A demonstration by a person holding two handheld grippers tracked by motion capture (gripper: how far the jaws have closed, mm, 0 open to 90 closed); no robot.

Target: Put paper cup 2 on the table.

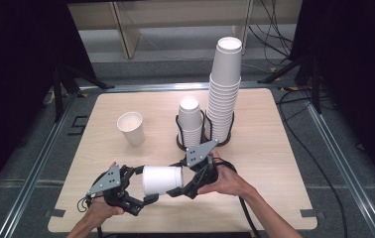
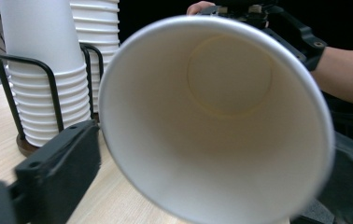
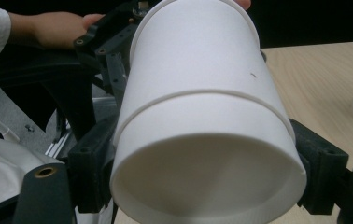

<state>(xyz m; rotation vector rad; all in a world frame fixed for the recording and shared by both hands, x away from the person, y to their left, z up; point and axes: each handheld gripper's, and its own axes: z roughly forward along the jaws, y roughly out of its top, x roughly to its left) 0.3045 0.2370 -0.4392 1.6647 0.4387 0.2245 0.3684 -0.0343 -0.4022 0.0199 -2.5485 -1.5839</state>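
Currently gripping a paper cup (image 1: pixel 161 179) sideways with the right gripper (image 1: pixel 179 181), fingers (image 3: pixel 93 168) clenched on its flanks, just above the front of the tabletop (image 1: pixel 275 163). Long axis running left to right, straight between both hands, open mouth facing the left gripper (image 1: pixel 143 185). Left fingers (image 2: pixel 58 163) spread wide and released (close beside the rim, not pressing). Probably next: carrying it off with the right hand, the only one grasping, toward the racked stacks (image 1: pixel 190 126) or the lone upright cup (image 1: pixel 131 128).
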